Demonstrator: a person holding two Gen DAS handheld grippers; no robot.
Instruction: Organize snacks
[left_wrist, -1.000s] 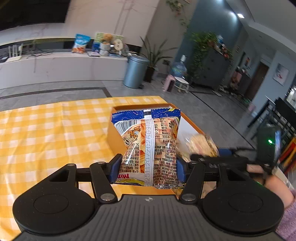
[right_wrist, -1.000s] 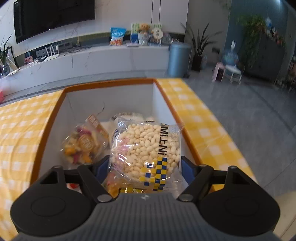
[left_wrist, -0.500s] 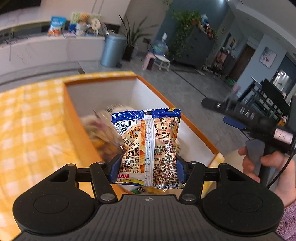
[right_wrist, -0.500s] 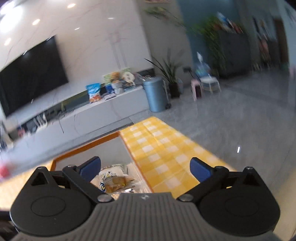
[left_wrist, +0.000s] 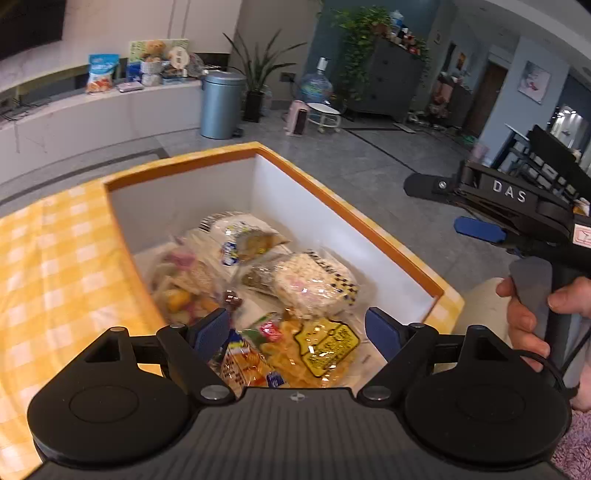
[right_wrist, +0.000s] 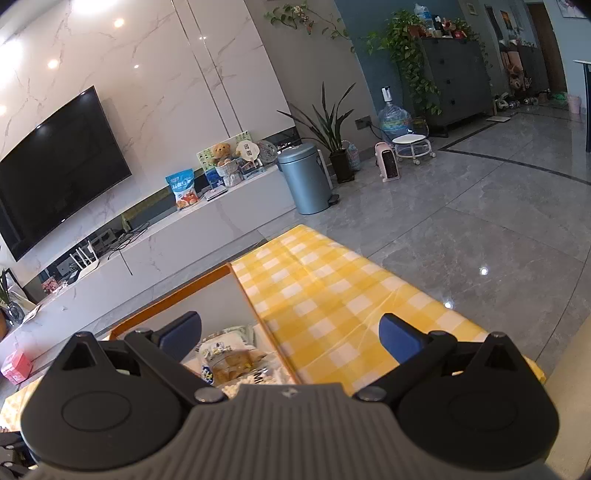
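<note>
An orange-rimmed white box (left_wrist: 332, 206) on the yellow checked tablecloth (left_wrist: 55, 266) holds several snack packs. The orange chip pack (left_wrist: 243, 363) lies in it just below my left gripper (left_wrist: 297, 330), which is open and empty above the box's near end. A peanut pack (left_wrist: 314, 284) lies in the middle, a fruit-candy pack (left_wrist: 181, 295) at the left. My right gripper (right_wrist: 290, 332) is open and empty, raised over the box's right rim (right_wrist: 251, 299); it also shows at the right of the left wrist view (left_wrist: 480, 229), held by a hand.
The table's right edge (right_wrist: 424, 291) drops to a grey tiled floor. A grey bin (right_wrist: 304, 181) and a white TV bench (right_wrist: 166, 251) stand far behind. A pale round stool top (left_wrist: 484, 310) sits beside the box's near right corner.
My left gripper opened and dropped the orange chip pack into the box. My right gripper released the peanut pack into the box earlier and has lifted up and to the right.
</note>
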